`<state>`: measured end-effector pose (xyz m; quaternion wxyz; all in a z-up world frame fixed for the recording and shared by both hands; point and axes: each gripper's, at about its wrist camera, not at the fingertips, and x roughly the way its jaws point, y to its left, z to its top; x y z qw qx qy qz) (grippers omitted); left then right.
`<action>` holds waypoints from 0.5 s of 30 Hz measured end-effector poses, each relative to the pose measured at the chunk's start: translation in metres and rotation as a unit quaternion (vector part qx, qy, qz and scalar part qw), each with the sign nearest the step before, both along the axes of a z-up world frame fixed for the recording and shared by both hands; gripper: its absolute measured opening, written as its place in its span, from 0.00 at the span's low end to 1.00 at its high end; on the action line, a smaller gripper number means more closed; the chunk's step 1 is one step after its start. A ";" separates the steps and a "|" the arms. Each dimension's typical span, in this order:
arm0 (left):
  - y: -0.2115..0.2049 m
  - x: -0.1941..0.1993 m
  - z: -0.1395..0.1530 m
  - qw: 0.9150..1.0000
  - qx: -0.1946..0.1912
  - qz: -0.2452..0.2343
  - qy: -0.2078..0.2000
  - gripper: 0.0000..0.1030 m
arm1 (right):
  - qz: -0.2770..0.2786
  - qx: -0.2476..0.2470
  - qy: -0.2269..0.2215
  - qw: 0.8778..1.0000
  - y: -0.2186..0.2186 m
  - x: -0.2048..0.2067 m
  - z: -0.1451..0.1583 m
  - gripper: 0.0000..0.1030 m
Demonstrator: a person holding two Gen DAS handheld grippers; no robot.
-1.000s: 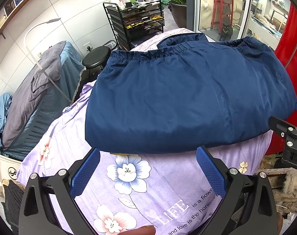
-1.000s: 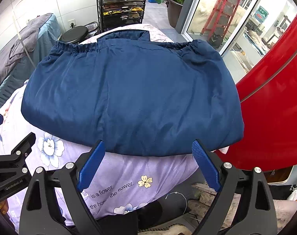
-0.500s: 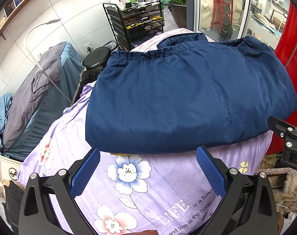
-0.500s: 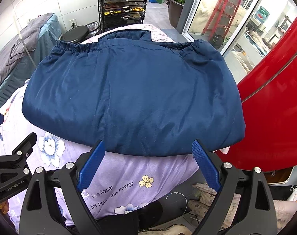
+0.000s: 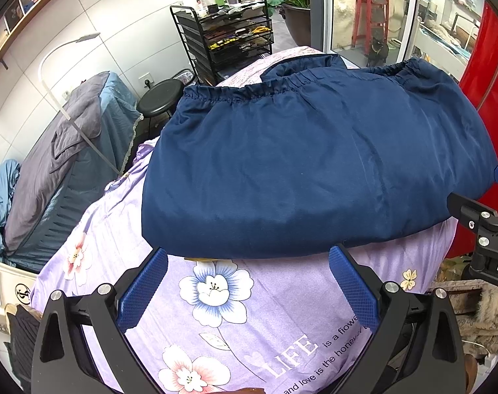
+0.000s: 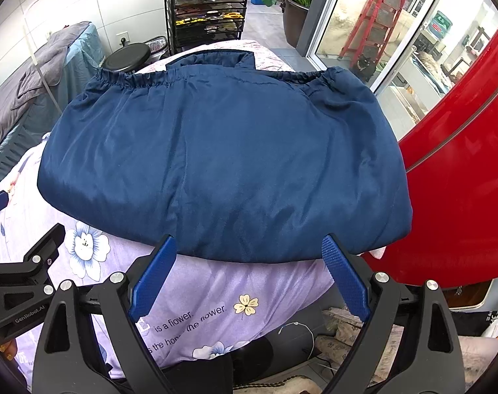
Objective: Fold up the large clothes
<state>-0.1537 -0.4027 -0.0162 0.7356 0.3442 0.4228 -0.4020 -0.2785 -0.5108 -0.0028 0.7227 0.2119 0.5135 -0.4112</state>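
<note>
A navy blue garment [image 5: 308, 164] [image 6: 222, 164] lies folded flat on the table, its gathered elastic hem along the far side and a smooth fold along the near edge. My left gripper [image 5: 249, 256] is open, its blue pads just short of that near fold. My right gripper [image 6: 249, 246] is open too, hovering at the same fold further right, with nothing between its fingers. Each gripper's black frame shows at the edge of the other's view.
A purple floral cloth [image 5: 236, 315] covers the table. A red curved panel [image 6: 462, 180] stands close on the right. A black stool [image 5: 160, 97], a black wire rack [image 5: 229, 39] and a grey-draped bed [image 5: 52, 164] stand behind and left.
</note>
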 end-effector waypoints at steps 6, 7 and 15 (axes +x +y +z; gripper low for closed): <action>0.002 0.002 -0.002 1.000 -0.003 -0.003 0.015 0.94 | 0.001 0.001 -0.001 1.000 0.001 0.001 0.000 0.86; 0.003 0.002 -0.002 1.000 -0.003 -0.004 0.014 0.94 | 0.001 0.000 0.000 1.000 0.001 0.001 0.000 0.86; 0.007 -0.002 -0.001 1.000 -0.025 -0.012 -0.001 0.94 | 0.000 0.002 0.001 1.000 -0.001 0.003 -0.001 0.86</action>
